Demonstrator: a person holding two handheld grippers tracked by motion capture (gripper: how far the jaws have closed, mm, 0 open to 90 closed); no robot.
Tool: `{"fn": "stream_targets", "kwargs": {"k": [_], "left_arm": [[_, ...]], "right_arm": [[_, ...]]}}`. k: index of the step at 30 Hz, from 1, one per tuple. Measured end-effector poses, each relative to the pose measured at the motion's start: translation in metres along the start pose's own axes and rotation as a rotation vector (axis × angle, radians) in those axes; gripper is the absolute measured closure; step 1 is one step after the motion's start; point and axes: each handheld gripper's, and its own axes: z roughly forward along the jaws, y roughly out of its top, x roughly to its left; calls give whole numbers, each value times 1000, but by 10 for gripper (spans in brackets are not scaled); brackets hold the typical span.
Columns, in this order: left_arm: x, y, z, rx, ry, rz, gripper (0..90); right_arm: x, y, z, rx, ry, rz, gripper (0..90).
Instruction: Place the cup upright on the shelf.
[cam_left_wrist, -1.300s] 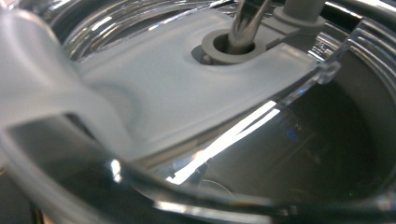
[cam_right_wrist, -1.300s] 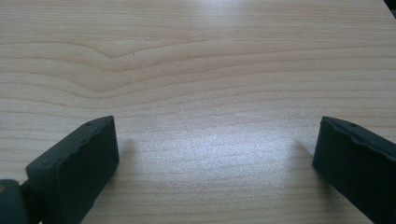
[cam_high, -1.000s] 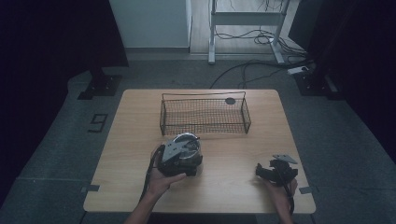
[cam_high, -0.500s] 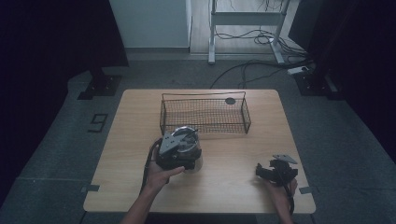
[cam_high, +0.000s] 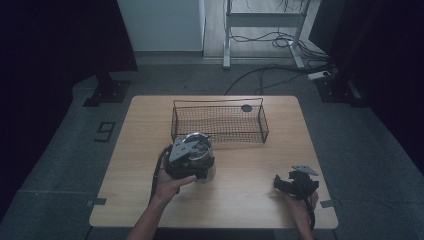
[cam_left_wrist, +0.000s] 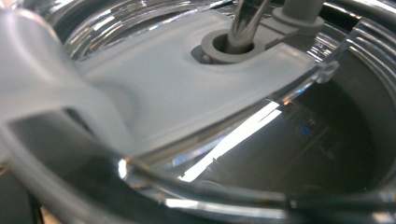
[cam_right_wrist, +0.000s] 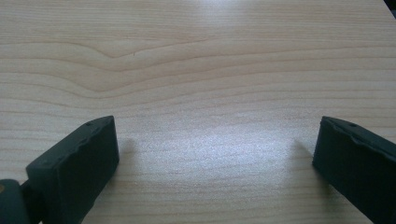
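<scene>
From above I see my left tool (cam_high: 192, 162) near the middle of the worktop (cam_high: 135, 145), with a clear round container (cam_high: 199, 150) at its front, just short of the near long side of the wire basket (cam_high: 219, 121). The container sits a little left of the basket's middle, close to its wire wall; I cannot tell whether they touch. In the left gripper view the clear container (cam_left_wrist: 299, 154) crowds the lens, with a pale grey plastic piece (cam_left_wrist: 187, 88) across its top and a metal rod through a ring in it; I cannot tell from the pictures whether the left tool is clenched on the container or merely against it. My right tool (cam_high: 295, 183) rests low near the worktop's near right corner, close to the front edge and right edge, well apart from the basket and the container. In the right gripper view its jaws stand spread wide with bare wood (cam_right_wrist: 201, 93) between them, grasping nothing. The basket lies lengthwise toward the far edge, with a small dark disc (cam_high: 246, 108) at its far right end. Open wood runs left of the basket, along the whole front strip, and between my two tools.
</scene>
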Motion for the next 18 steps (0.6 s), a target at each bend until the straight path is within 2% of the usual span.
{"fn": "stream_targets", "kwargs": {"k": [18], "left_arm": [[2,12,1,-3,6,0,40]], "right_arm": [[0,0,0,-2,-1,0,0]]}}
